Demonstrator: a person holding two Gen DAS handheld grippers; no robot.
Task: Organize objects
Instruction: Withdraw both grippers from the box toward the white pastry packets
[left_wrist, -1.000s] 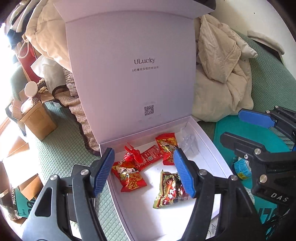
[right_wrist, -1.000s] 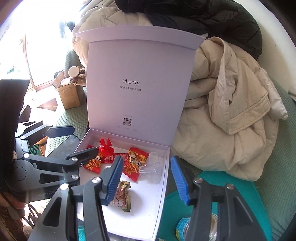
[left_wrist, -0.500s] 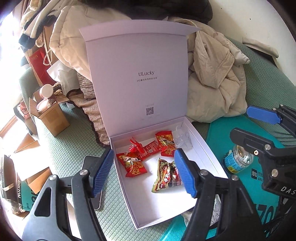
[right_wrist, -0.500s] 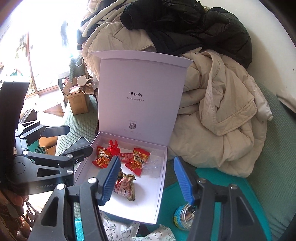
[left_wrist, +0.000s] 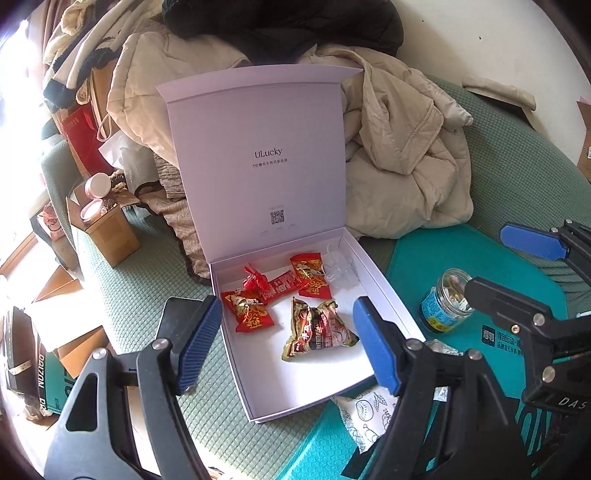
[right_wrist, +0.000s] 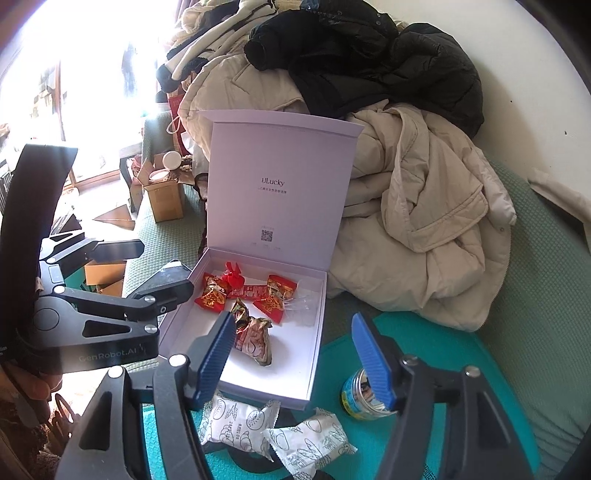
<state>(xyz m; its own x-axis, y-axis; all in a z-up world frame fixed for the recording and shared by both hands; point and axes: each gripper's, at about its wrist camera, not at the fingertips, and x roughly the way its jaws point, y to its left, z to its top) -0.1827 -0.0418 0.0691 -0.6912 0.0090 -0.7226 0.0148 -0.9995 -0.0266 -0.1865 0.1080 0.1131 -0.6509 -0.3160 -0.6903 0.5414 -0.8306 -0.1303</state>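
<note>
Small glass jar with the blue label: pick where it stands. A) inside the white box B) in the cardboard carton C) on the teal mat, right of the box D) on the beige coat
C: the small glass jar stands on the teal mat, outside the white box.

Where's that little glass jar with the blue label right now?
The jar stands on the teal mat just right of the open white box. In the right wrist view it sits near two white snack packets.
</note>
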